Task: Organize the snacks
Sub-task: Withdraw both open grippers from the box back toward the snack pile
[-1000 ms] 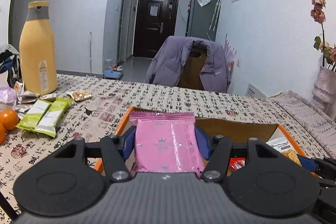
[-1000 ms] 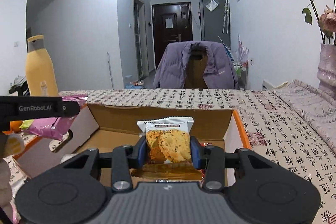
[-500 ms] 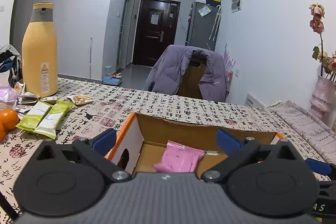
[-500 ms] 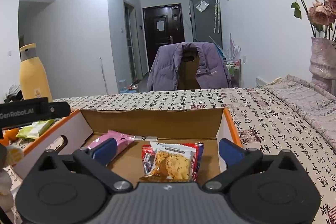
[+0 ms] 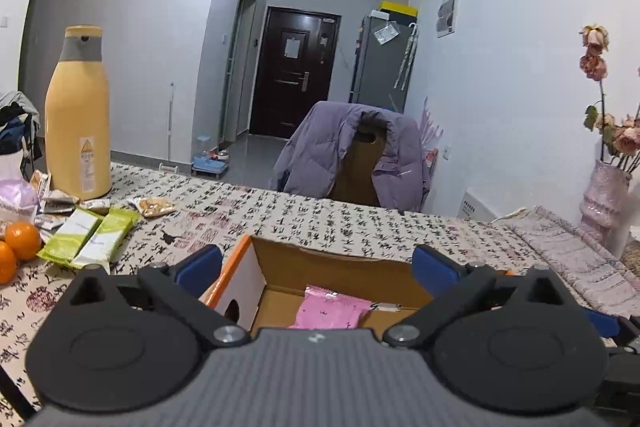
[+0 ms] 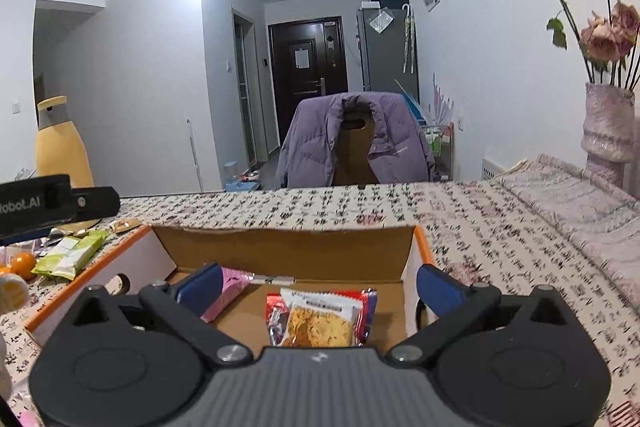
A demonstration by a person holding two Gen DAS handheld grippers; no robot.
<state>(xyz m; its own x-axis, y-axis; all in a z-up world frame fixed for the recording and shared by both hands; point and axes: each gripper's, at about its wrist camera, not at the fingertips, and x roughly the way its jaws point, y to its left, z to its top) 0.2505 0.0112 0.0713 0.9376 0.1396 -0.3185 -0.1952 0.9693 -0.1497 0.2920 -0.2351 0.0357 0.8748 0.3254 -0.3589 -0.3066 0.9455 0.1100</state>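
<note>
Left gripper [image 5: 316, 267] and right gripper [image 6: 318, 285] are held spread wide, jaws just opened, nothing clamped, tilted slightly downward.

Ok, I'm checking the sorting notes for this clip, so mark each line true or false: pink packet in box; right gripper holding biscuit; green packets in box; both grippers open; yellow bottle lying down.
1. The pink foil snack packet lies inside the orange-edged cardboard box. True.
2. The right gripper grips the biscuit packet. False: it lies loose in the box.
3. The two green wrapped bars are in the box. False: they lie on the tablecloth.
4. Both the left gripper and the right are open. True.
5. The tall yellow bottle lies on its side. False: it stands upright.
</note>
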